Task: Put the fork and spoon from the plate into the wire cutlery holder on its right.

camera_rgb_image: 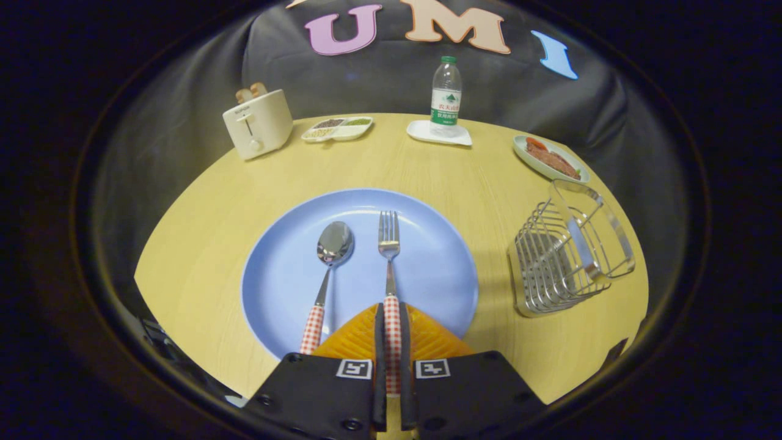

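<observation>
Tongs (391,342) clamped on fork (389,256) handle, lower centre. Risk: thin grip twisting, fork slipping before wire holder (559,260) at right; spoon (330,269) nudged.

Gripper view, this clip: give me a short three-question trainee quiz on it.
1. True or false: the gripper is shut on the fork handle.
2. What lies beside the fork on the blue plate? A) knife B) spoon C) chopsticks
3. Fill in: the wire cutlery holder holds ____ cutlery so far.

Key: 1 true; 2 B; 3 no.
</observation>
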The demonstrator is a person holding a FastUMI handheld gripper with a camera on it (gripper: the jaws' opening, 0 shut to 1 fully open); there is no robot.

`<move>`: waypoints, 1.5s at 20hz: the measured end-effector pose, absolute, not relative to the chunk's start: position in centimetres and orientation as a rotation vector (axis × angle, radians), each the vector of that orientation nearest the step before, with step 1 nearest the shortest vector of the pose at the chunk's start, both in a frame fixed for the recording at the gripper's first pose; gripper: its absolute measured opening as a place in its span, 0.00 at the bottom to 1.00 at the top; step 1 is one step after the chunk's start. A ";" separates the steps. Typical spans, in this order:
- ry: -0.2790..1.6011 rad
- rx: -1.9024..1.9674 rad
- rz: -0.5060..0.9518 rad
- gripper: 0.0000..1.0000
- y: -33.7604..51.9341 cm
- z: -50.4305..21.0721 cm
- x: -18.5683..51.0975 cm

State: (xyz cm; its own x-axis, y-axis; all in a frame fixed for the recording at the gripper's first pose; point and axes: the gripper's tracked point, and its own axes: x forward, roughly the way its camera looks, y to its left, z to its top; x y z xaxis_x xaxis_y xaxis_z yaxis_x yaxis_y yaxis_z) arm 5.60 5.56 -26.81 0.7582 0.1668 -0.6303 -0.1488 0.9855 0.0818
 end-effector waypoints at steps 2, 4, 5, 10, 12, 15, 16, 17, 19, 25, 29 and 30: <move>0.708 0.009 0.160 0.07 5.7 -26.7 5.2; 0.730 -0.022 0.146 0.07 5.6 -26.5 4.7; 0.741 -0.034 0.142 0.07 5.6 -26.2 4.4; 0.805 -0.039 0.096 0.06 5.3 -23.7 2.9; 0.843 -0.014 0.051 0.07 4.4 -22.2 2.2; 0.900 0.032 -0.035 0.07 2.7 -19.3 0.9; 0.912 0.041 -0.059 0.07 2.1 -18.2 0.6; 0.932 0.046 -0.084 0.07 1.5 -17.3 0.2; 0.996 0.051 -0.128 0.07 0.0 -15.8 -0.8; 1.201 0.153 -0.227 0.07 -4.0 -12.4 -1.9; 1.306 0.200 -0.280 0.07 -7.5 -11.3 -1.6; 1.335 0.209 -0.284 0.07 -8.2 -11.5 -1.3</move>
